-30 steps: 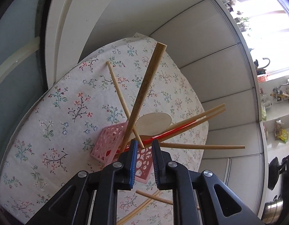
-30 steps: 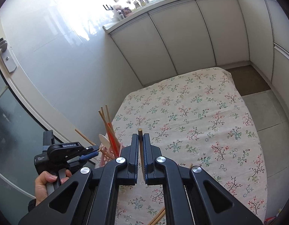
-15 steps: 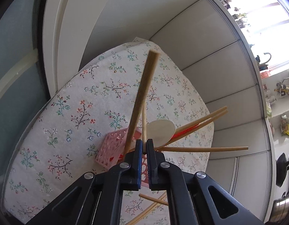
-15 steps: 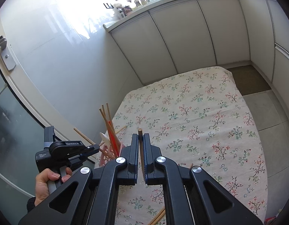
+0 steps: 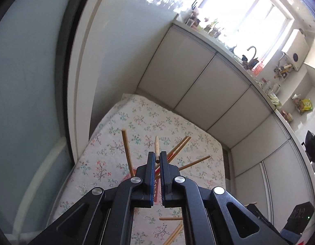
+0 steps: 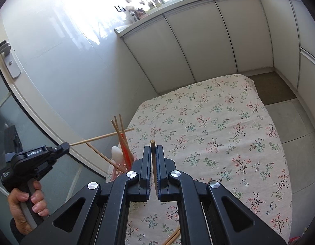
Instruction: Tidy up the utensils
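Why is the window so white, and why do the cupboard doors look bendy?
Left wrist view: sun through the window washes it out to plain white. Right wrist view: glare spreads down the shiny wall. Both views: the fisheye lens curves the cupboard doors; they only look bent. Nothing is blurred; the chopstick in the left gripper looks sharp.

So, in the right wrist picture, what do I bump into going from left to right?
left gripper pinching a light chopstick → white spoon → right gripper pinching a brown stick → grey floor
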A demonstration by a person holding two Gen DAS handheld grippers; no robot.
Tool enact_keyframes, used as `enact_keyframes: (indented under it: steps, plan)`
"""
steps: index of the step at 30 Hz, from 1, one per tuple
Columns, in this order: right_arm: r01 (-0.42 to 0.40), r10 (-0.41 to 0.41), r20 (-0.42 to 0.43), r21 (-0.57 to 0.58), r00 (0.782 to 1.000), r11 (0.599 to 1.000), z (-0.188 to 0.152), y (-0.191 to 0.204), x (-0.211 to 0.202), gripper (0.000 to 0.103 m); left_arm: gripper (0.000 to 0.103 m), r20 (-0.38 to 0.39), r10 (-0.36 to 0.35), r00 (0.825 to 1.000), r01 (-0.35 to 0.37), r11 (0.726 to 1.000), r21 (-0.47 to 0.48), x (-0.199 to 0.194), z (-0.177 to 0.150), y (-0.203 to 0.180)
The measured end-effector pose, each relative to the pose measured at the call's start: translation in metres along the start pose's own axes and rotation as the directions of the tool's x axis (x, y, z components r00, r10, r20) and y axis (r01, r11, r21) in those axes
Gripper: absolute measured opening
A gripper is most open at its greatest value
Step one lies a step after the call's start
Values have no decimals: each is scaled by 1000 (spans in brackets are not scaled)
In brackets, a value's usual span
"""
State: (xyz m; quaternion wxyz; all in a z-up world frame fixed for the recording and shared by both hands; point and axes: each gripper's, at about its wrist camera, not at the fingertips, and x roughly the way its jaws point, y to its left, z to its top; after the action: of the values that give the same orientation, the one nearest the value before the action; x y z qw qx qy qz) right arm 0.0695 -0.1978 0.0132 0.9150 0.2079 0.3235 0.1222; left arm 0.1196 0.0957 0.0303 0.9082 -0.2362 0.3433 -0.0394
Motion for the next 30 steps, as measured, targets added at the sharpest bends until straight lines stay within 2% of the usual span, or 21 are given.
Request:
enact_keyframes:
  steps: [3,7,9,12,18,24,30]
  plan:
    - [-8,8,11,7,1000,1000,2,-2,-3,4,4,42,-8,999,5,997,74,-33,1,-9]
    - [-22,21,27,19,999,1000,5,-4,-9,4,4,62,-32,998,22,988,150,-82,0,-11]
    - [-31,30,34,27,999,999,7,-5,-12,4,4,58,-31,998,20,981,192,-103,-2,-12]
    - [-46,44,48,34,998,998,9,-6,-17,4,4,11,-35,999,32,972,234,-120,-5,-13]
    - [-66,63,63,36,996,997,11,-5,-23,4,4,-65,22,998,-1,951,309,-103,-5,-29]
    - [-64,61,71,41,996,997,11,-9,-26,4,4,-37,35,999,-22,950,310,-83,-1,-39]
    - [-65,61,74,53,995,996,13,-14,-27,4,4,24,71,997,-75,942,328,-68,10,-50]
